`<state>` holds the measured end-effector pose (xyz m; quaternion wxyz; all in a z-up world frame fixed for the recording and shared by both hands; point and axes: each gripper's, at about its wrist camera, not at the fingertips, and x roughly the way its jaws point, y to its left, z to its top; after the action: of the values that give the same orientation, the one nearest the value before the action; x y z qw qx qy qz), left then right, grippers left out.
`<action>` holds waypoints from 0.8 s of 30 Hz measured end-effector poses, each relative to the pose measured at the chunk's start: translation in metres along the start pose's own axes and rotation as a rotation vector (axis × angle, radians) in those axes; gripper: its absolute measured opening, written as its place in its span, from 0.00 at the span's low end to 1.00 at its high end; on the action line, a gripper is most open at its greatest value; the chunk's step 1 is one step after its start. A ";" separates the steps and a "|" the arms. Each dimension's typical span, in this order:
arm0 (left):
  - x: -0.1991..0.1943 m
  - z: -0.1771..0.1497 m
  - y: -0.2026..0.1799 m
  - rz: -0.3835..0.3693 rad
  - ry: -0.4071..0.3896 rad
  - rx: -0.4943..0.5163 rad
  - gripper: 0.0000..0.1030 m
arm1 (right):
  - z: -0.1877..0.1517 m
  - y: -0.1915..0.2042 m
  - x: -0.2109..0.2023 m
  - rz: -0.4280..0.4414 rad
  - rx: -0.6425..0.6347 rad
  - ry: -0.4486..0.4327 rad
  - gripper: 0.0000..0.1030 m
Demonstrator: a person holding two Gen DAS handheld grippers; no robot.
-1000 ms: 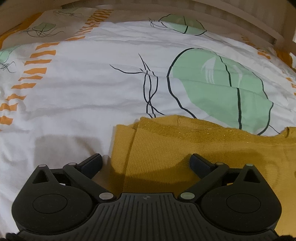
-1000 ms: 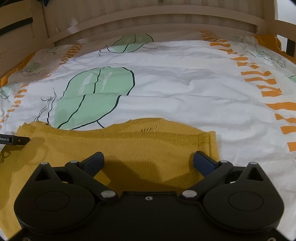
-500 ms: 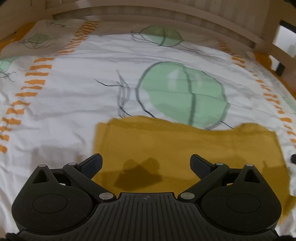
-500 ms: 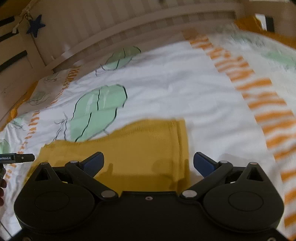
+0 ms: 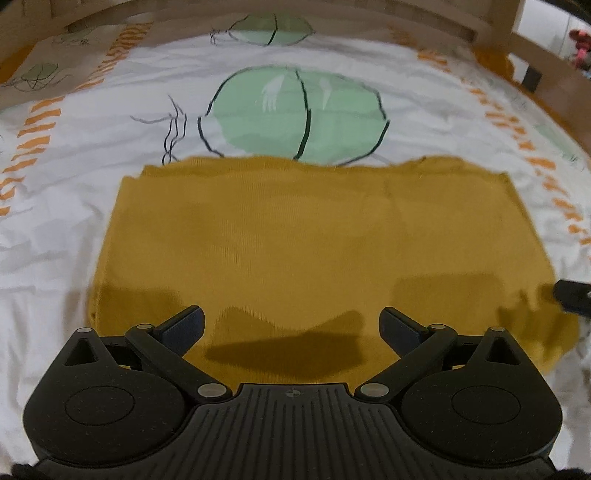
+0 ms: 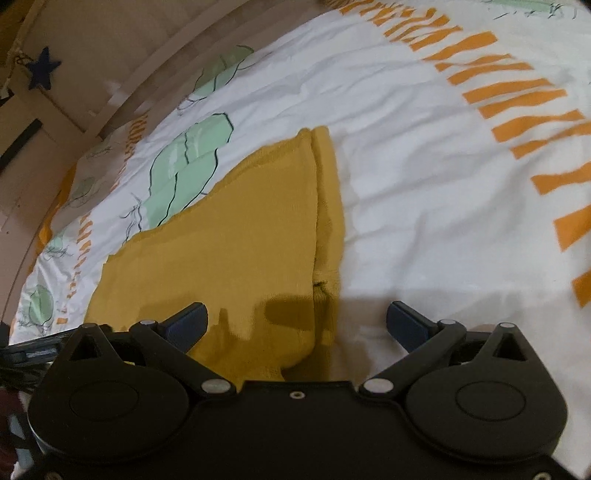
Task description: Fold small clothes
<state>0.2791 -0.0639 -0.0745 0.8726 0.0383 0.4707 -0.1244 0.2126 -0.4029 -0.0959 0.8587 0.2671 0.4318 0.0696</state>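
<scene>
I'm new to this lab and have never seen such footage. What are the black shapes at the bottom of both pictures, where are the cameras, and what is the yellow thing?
Each black shape is a hand-held two-finger gripper; a person carries one in each hand. A fisheye camera sits on each, looking forward along its fingers, so the straight lines bend. One picture comes from the left gripper, the other from the right gripper. Both have their jaws spread wide and hold nothing. The yellow thing is a knit garment, lying fairly flat on a bedsheet printed with green shapes and orange stripes. From the right camera, a folded edge runs along the garment's right side. A wooden bed rail stands behind.
</scene>
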 end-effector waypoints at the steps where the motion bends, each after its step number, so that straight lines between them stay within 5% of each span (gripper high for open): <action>1: 0.005 -0.001 -0.002 0.011 0.014 0.001 0.99 | 0.000 -0.001 0.002 0.009 -0.003 0.001 1.00; 5: 0.019 -0.006 -0.005 0.049 0.075 -0.011 0.99 | 0.000 -0.008 0.006 0.071 0.010 -0.012 1.00; 12: 0.021 -0.009 -0.010 0.081 0.063 -0.015 1.00 | 0.006 -0.020 0.013 0.179 0.065 -0.034 1.00; 24: 0.020 -0.009 -0.008 0.065 0.024 -0.042 1.00 | 0.006 -0.014 0.014 0.151 0.036 -0.041 1.00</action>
<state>0.2799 -0.0732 -0.0957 0.8710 0.0368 0.4824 -0.0853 0.2241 -0.4122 -0.1103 0.8546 0.3158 0.3942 0.1207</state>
